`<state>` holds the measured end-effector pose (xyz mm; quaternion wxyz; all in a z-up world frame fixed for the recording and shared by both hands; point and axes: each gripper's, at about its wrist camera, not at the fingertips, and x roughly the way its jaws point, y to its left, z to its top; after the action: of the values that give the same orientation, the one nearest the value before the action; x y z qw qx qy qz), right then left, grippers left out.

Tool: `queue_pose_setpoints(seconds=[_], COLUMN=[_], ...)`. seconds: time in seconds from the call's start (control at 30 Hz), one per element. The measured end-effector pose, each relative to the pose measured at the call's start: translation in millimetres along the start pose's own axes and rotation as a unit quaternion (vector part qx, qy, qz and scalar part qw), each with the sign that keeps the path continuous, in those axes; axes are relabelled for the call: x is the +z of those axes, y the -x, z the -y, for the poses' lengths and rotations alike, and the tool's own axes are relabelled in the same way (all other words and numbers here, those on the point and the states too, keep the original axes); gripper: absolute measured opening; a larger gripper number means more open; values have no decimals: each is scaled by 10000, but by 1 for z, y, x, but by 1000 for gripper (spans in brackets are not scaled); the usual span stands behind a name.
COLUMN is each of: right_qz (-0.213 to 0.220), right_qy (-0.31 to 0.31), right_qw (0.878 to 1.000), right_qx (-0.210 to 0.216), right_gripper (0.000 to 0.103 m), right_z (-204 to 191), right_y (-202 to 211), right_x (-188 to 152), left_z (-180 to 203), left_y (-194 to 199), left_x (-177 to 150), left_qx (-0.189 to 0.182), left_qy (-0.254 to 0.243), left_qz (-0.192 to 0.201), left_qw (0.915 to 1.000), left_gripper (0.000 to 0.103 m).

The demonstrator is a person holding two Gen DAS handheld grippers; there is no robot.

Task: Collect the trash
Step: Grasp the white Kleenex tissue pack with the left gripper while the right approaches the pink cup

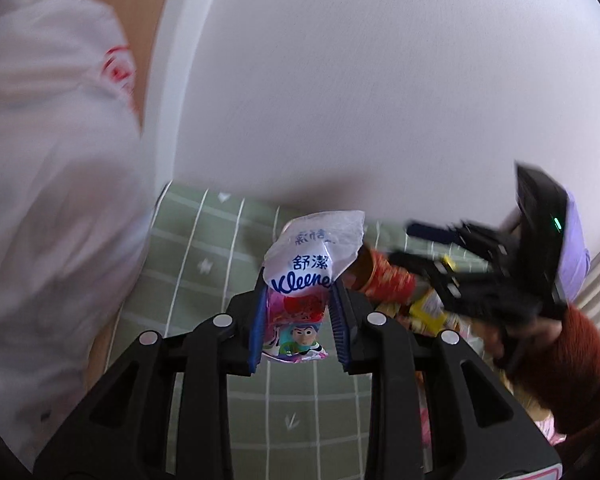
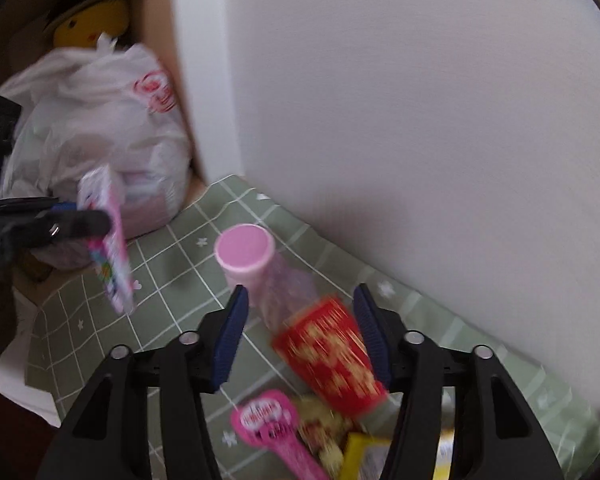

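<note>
The left gripper (image 1: 298, 312) is clamped on a small soft plastic tissue packet printed with cartoon figures and blue lettering (image 1: 304, 280). Its blue pads press the packet's sides and the crumpled white top stands up beyond the fingertips. The hold sits low on the packet, probably so that the limp wrapper cannot slip out while it is carried. In the right wrist view the same packet hangs edge-on in front of the white plastic carrier bag with a red printed mark (image 2: 100, 128). That bag slumps open on the floor beside the wall corner and looks like the place meant for the rubbish, so this piece appears to be on its way there.

The right gripper (image 2: 300, 336) has its jaws apart, with nothing pressed between the pads. It is tipped down over the rest of the litter on the green cloth with white grid lines (image 2: 172, 280). A red paper cup with gold print (image 2: 332, 360) lies on its side between the two fingers, close to the right pad. The picture is smeared with motion, so whether that pad touches the cup cannot be told. The cup seems the likely next pick.

A clear bottle with a pink cap (image 2: 252, 256) lies just beyond the fingertips. A pink paddle-shaped wrapper (image 2: 268, 424) and a yellow carton (image 2: 364, 456) lie nearer the camera.
</note>
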<state>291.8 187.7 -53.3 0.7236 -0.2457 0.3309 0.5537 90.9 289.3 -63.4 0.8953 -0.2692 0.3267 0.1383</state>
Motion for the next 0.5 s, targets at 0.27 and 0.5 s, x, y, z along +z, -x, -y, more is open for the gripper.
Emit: queue_pose_setpoints(seconds=[0.27, 0.5], right_qz=[-344, -564], right_qy=[607, 405], right_qw=[9973, 9963], right_qx=[-233, -505], right_gripper=[31, 6], right_z=[-37, -33], right_y=[-45, -62], right_x=[-10, -20], left_z=[-9, -3], left_y=[11, 7], left_x=[-16, -5], left_qx=[145, 91], left_qy=[94, 163], left_qz=[15, 61], left_qw=[9998, 9998], left_gripper=[26, 26])
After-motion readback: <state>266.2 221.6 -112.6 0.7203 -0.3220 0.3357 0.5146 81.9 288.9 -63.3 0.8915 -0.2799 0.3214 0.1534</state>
